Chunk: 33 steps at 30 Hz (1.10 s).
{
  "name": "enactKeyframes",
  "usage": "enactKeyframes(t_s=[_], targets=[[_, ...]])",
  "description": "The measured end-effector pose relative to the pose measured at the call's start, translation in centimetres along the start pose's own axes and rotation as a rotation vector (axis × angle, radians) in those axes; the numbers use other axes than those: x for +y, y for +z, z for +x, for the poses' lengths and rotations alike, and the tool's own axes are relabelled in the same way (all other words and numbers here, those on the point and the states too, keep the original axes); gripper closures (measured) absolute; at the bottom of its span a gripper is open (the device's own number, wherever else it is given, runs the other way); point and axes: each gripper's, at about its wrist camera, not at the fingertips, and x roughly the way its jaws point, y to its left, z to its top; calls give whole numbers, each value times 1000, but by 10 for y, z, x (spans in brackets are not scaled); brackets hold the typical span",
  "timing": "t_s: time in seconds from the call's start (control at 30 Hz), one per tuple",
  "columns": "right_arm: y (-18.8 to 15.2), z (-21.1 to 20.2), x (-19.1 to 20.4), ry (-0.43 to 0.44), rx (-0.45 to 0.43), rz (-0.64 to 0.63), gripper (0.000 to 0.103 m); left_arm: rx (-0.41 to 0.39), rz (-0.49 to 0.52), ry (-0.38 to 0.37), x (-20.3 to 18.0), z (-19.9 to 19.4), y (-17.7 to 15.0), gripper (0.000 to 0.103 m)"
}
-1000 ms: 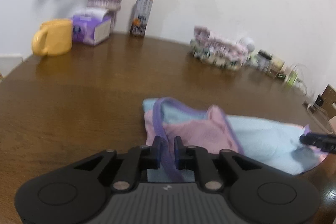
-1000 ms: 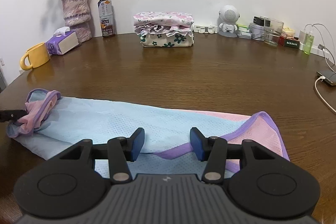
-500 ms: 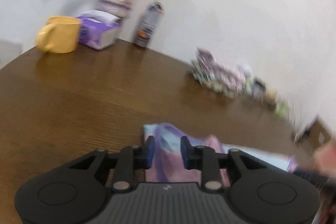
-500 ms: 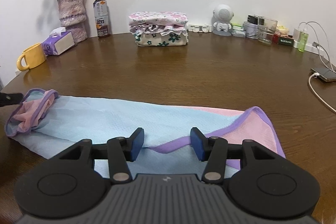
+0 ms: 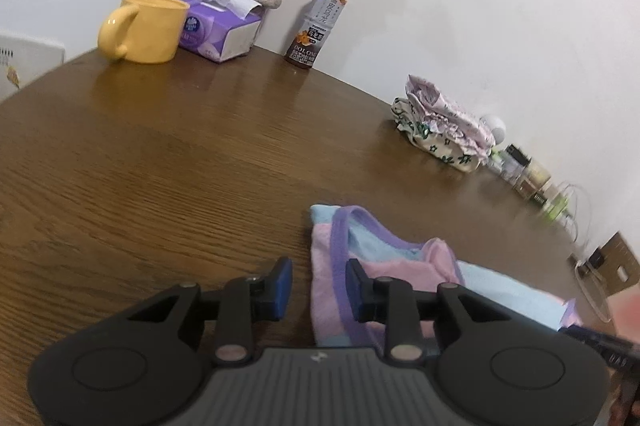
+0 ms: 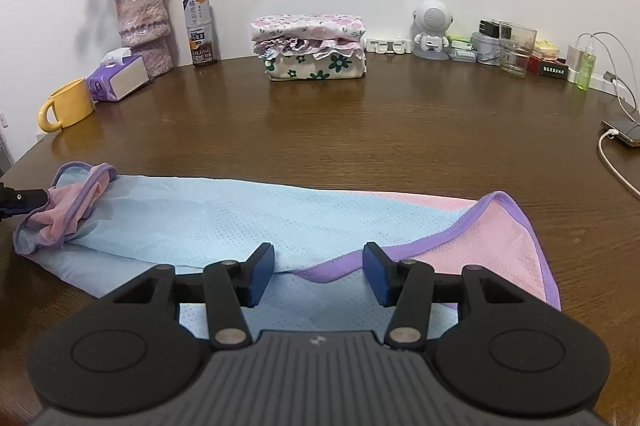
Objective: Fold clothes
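A light blue and pink mesh garment point(image 6: 200, 214) with purple hems lies stretched across the brown table point(image 6: 400, 130). Its left end point(image 5: 400, 266) is bunched and folded over. My left gripper point(image 5: 318, 286) hovers at that end, its jaws closing. The cloth's edge and a purple hem lie between and below the fingers, and the pads do not press on it. Its tip point(image 6: 20, 200) shows at the left edge of the right wrist view. My right gripper point(image 6: 319, 274) stands open low over the garment's right part, with the purple hem under the gap.
At the back left stand a yellow mug point(image 5: 144, 28), a purple tissue box point(image 5: 218, 26), a vase point(image 6: 142, 22) and a tea bottle point(image 5: 318, 26). A pile of folded clothes point(image 6: 312, 46) sits at the back. A phone on a cable point(image 6: 622, 132) lies at the right edge.
The left gripper's fingers, nearly shut on the purple hem, have spread apart and let it go. The gripper shifted left and rolled. The right gripper kept still.
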Motion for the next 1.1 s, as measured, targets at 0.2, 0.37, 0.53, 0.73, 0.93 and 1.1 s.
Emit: enactKeyframes(t_s=[0.2,0.37,0.53,0.73,0.93,1.1], targets=[[-1,0,-3,-2,-1,8,53,15,21,3,-4,8,0,95],[-3,0,-2,6,4,9,52,-5,58,38,-11,8,-5,101],[-3,-1,-3,8,1,11,52,-31,140,82,-24,5,-7,103],[-3,-1,-7,2,-2,22,52,-64,240,124,-38,-7,-1,103],[-5,0,-8,11,0,23,52,-33,182,106,-29,-6,-2,103],[-6,0,-10,15,-1,25,52,14,12,51,-4,-1,2,88]])
